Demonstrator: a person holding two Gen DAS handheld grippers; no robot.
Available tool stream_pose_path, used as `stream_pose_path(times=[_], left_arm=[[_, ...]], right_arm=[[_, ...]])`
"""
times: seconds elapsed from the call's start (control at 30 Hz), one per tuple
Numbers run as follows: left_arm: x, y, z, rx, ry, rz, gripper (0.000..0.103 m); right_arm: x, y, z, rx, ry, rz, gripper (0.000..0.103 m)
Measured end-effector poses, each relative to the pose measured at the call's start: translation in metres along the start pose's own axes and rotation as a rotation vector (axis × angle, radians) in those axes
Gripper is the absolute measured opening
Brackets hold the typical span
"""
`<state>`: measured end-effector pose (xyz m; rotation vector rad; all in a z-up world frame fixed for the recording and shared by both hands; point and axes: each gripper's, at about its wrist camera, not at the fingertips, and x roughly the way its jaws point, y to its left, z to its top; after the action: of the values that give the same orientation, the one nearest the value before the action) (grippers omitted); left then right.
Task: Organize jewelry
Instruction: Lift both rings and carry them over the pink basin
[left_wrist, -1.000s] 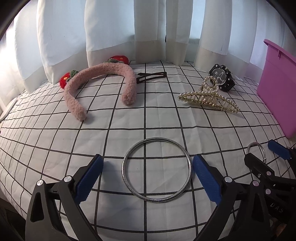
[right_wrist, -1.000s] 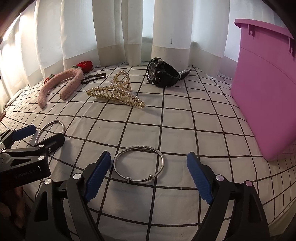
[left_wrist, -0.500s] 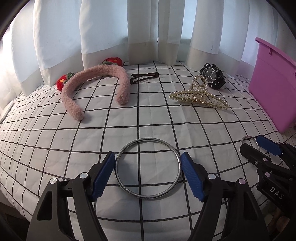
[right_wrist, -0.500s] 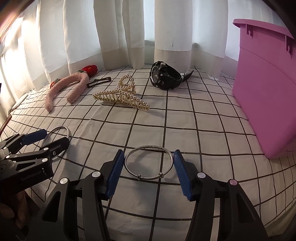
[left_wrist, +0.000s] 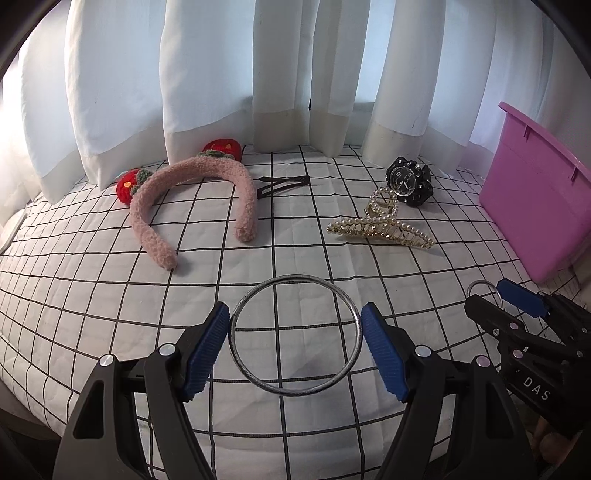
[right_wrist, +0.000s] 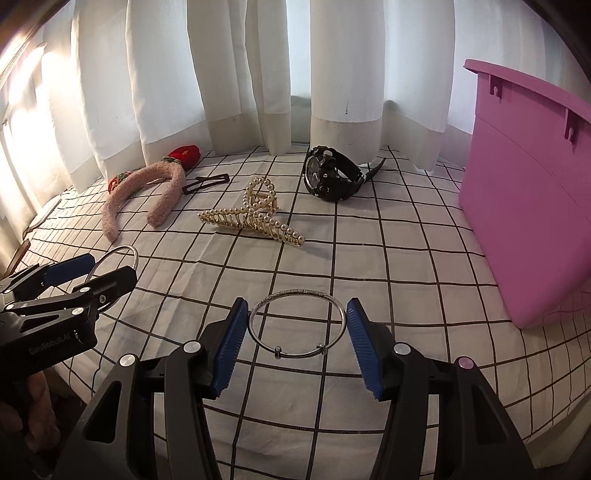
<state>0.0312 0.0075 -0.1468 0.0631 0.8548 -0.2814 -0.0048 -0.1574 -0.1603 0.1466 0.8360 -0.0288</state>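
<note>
Checked bedsheet (left_wrist: 110, 295), curtains behind. Within a second you narrowed both tools: left tool (left_wrist: 293, 339) pinched the large bangle (left_wrist: 294, 391), right tool (right_wrist: 297, 332) pinched the thin bracelet (right_wrist: 297, 355). Both looked gripped; pink bin (right_wrist: 535, 221) likely next.

Daylight through white curtains (left_wrist: 207, 74), backlit, bright and slightly blown out. Warm glare patch at upper left of right wrist view. Soft shadows on checked cloth (right_wrist: 369, 258) fall toward camera. Strong fisheye bend, dark vignette at corners. Focus sharp throughout, no motion blur.
</note>
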Motion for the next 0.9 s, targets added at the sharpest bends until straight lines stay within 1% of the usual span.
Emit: stream_pose_path(times=[0.23,0.4,0.5,0.67,0.77,0.9], left_arm=[[-0.029,0.003,0.028,0.013,-0.007,-0.029,0.071],[-0.057,0.004,0.054,0.038,-0.041,-0.054,0.071],[-0.074,0.004,0.073,0.04,-0.073,-0.081,0.071],[-0.105,-0.005,0.104,0.064,-0.163,-0.121,0.071],[-0.114,-0.018,0.12,0.076,-0.189,-0.148,0.071],[-0.121,-0.043,0.137,0.094,-0.218,-0.175,0.071]], right_arm=[[-0.034,0.006,0.03,0.005,-0.017,0.0,0.053],[-0.064,0.007,0.059,0.022,-0.047,-0.011,0.053],[-0.086,0.006,0.076,0.036,-0.082,-0.022,0.053],[-0.125,-0.003,0.104,0.058,-0.162,-0.045,0.053],[-0.144,-0.015,0.119,0.072,-0.212,-0.066,0.053],[-0.166,-0.043,0.136,0.083,-0.272,-0.086,0.053]])
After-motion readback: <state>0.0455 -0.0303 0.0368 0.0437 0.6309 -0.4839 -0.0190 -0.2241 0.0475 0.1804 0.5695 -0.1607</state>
